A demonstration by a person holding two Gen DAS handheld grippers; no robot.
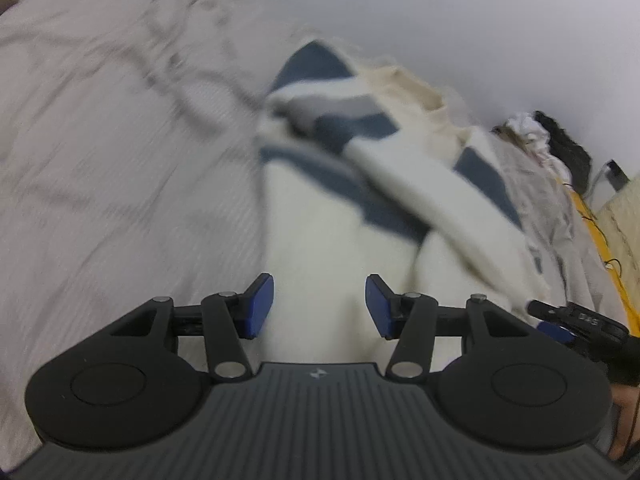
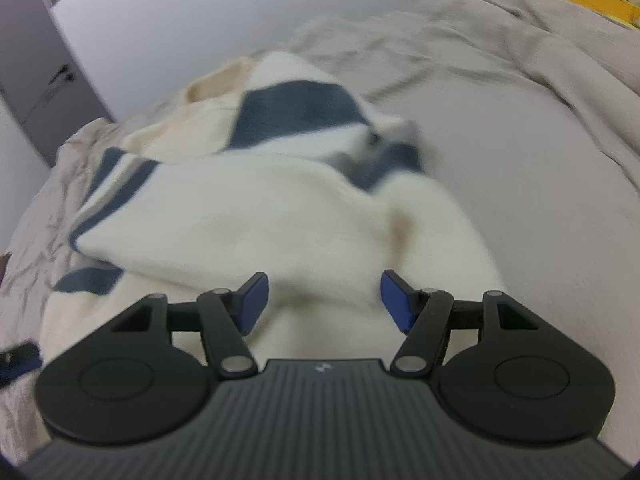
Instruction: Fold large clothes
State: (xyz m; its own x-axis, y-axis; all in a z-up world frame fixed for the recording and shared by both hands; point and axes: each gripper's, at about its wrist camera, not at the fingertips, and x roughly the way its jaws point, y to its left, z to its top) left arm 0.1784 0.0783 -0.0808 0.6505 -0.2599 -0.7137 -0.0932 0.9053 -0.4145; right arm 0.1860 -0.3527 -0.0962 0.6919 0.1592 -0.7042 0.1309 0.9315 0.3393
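The cream-and-navy sweater is lying crumpled on the bed sheet, stretching toward twelve o'clock beyond the left gripper and right gripper; both are gaping half-wide, gripping nothing.

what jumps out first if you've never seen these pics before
A cream sweater with navy stripes lies rumpled across the pale bedsheet, filling the middle of both views. In front of each camera sits a black tool with blue pads: the left tool and right tool both stand open over the cream cloth, holding nothing.
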